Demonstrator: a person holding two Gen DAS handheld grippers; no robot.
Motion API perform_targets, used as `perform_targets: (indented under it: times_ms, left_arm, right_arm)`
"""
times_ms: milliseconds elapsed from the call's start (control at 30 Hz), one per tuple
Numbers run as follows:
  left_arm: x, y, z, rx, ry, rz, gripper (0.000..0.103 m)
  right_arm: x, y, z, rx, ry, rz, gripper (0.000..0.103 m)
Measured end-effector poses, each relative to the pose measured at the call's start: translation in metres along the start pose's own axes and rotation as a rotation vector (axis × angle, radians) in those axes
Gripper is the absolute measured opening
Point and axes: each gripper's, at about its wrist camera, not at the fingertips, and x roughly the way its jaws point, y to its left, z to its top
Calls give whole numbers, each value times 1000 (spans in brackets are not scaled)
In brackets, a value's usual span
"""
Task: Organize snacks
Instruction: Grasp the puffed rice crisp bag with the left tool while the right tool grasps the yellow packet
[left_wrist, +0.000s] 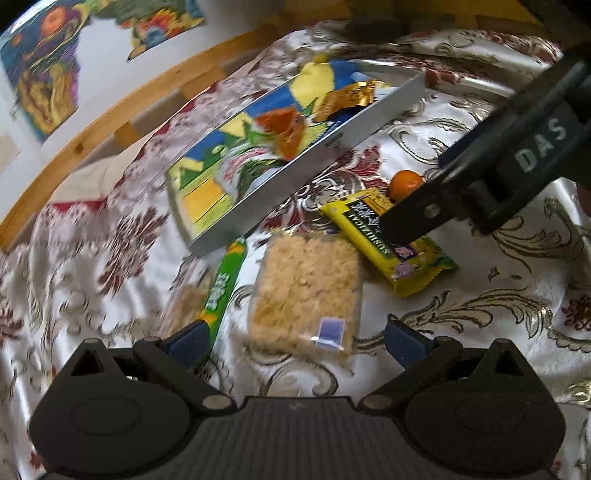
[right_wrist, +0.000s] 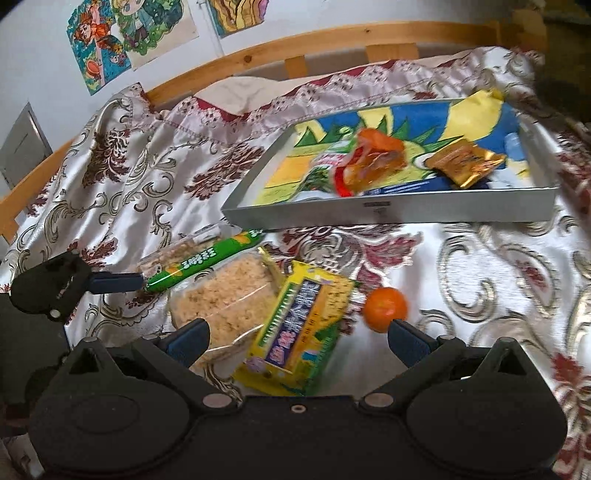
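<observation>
yellow wrapper (right_wrist: 295, 325), light and crinkly, lies on the bed between the right gripper's (right_wrist: 295, 334) spread fingers, best pinched across its narrow sides; left gripper's (left_wrist: 295, 338) fingers spread too.

Bed against a decorated wall
A floral satin bedspread (right_wrist: 480, 266) is backed by a wooden rail (right_wrist: 258, 51); colourful drawings (right_wrist: 129, 33) are fixed to the white wall (right_wrist: 44, 74).

Snack pile crowds cloth (right_wrist: 498, 266) left of orange (right_wrist: 385, 308); yellow pack (right_wrist: 299, 332) overlaps rice cake (right_wrist: 225, 299). Bare cloth right of orange. Tray (right_wrist: 391, 211) wall blocks far side; tray's left half mostly free.
</observation>
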Motion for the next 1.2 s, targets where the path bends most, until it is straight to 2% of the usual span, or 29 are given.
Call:
perform_targets:
  times_ms: [200, 333, 433, 600, 733, 800, 867, 1033, 1200]
  left_arm:
    - [18, 3, 4, 37, 3, -35, 103]
    - [25, 14, 6, 10, 1, -95, 103]
    - [29, 19, 7, -7, 6, -133, 101]
    - [35, 19, 8, -4, 42, -169, 92]
    - [35, 23, 8, -23, 37, -192, 88]
    - [36, 25, 8, -22, 36, -189, 82]
    - [37, 26, 9, -27, 41, -187, 81]
    - [40, 21, 14, -25, 68, -157, 83]
    - [39, 15, 13, -16, 73, -124, 76]
  right_arm:
    - [17, -1, 2, 38, 32, 24, 101]
    - [25, -2, 3, 52, 49, 20, 100]
    - [33, -5, 3, 71, 72, 3, 95]
    - [42, -6, 4, 92, 102, 0, 89]
    - [42, -2, 4, 97, 126, -31, 77]
    - [40, -2, 3, 85, 132, -46, 70]
    - [40, -3, 2, 87, 140, -52, 59]
    - [40, -6, 2, 97, 146, -55, 57]
    - [36, -5, 4, 94, 155, -58, 56]
